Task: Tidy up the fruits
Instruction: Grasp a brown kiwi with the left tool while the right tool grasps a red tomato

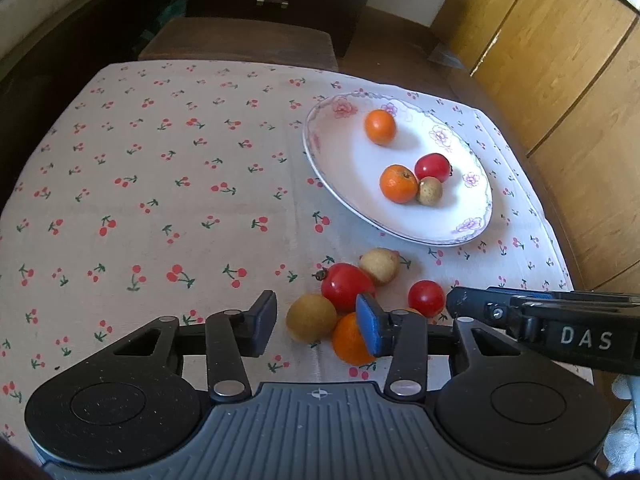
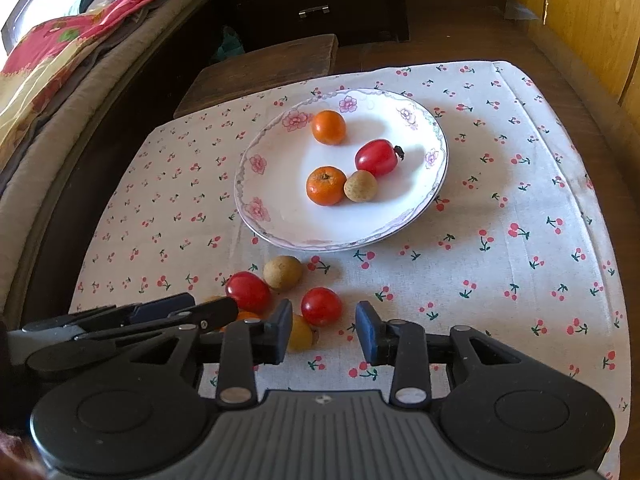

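A white floral plate [image 1: 348, 168] [image 2: 280, 184] holds two oranges [image 1: 398, 183] [image 2: 326, 185], a red tomato [image 1: 432, 167] [image 2: 376, 157] and a tan fruit [image 1: 430, 191] [image 2: 361, 186]. Loose fruits lie on the cloth in front of it: a big tomato [image 1: 346, 286] [image 2: 248, 292], a small tomato [image 1: 426, 298] [image 2: 321, 306], two tan fruits [image 1: 379, 265] [image 1: 311, 317] and an orange [image 1: 349, 340]. My left gripper [image 1: 316, 326] is open, its jaws around the near tan fruit and the orange. My right gripper [image 2: 324, 332] is open, just before the small tomato.
The table wears a cherry-print cloth [image 1: 160, 184] [image 2: 520, 240]. A wooden stool [image 1: 240, 42] [image 2: 260, 68] stands behind it. A bed [image 2: 52, 80] runs along the left, and wooden cabinets [image 1: 560, 60] are on the right.
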A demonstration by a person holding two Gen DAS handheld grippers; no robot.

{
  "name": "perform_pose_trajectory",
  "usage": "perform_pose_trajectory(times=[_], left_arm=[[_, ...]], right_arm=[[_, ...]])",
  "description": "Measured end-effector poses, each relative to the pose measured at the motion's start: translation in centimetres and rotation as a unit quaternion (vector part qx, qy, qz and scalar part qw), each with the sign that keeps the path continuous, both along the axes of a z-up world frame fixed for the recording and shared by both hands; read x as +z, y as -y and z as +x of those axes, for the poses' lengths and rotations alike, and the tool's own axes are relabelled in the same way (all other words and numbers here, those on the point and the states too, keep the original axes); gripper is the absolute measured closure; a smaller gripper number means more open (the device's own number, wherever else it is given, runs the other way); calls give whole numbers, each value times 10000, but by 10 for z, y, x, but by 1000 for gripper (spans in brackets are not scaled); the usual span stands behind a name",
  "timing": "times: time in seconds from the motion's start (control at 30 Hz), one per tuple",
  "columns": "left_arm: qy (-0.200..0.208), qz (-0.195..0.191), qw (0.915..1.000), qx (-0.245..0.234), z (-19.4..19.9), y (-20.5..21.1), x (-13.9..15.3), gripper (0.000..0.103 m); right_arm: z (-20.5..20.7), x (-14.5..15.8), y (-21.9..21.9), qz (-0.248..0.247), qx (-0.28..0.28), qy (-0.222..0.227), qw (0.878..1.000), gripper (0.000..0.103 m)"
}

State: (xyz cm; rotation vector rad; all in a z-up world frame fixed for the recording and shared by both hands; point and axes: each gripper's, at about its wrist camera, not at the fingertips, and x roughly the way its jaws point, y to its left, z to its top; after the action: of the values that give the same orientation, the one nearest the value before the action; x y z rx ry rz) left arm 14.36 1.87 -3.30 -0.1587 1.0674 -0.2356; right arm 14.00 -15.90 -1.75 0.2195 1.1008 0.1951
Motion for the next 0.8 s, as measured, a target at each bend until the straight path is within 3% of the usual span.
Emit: perform_pose_trajectory(times=[0.3, 0.67, 0.8], left_arm=[[45, 205, 9998, 8, 0, 3, -1, 48], [-159, -49, 9996, 229, 4, -12, -6, 49], [-30, 246, 9997, 70, 4, 2, -6, 51]], right_arm=[[1, -1, -4, -24, 48, -15, 10000, 67], [3, -2, -3, 1, 38, -23, 10000, 67], [3, -2, -7, -20, 70, -26, 10000, 67]])
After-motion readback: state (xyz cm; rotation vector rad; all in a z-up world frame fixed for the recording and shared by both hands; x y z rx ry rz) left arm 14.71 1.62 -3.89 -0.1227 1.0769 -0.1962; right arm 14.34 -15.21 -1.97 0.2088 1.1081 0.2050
